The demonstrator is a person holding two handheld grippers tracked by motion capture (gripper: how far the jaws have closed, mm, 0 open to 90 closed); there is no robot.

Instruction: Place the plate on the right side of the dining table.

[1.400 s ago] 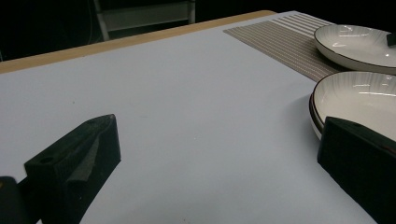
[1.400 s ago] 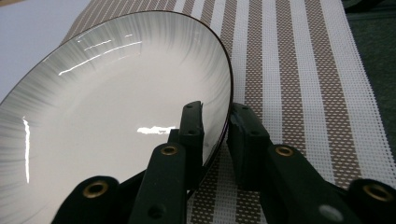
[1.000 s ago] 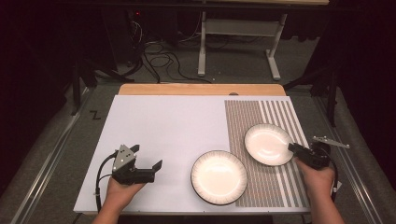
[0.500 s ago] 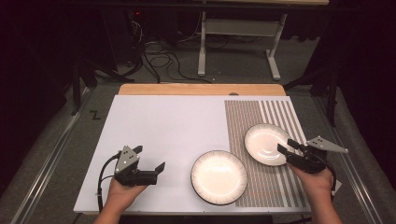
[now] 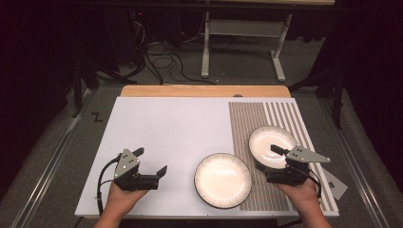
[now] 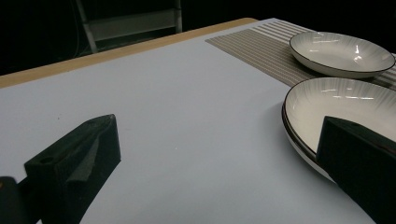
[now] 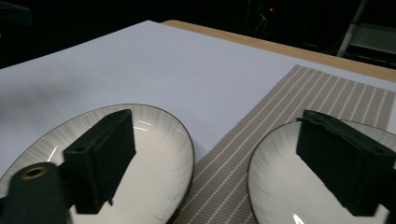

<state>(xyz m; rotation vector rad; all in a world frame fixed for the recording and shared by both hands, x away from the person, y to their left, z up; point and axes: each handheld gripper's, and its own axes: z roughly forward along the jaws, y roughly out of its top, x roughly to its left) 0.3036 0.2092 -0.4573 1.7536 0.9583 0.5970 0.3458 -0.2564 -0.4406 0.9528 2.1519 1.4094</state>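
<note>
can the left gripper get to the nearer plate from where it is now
Probably yes: the left gripper stands open, aimed toward the nearer plate, with bare white table between them.

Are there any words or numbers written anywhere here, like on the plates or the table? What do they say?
"Z": a black zigzag mark like this letter, on the grey floor left of the table.
The plate nearer the person, the plate on the striped mat and the striped mat carry only lines and stripes, no words or numbers.
</note>
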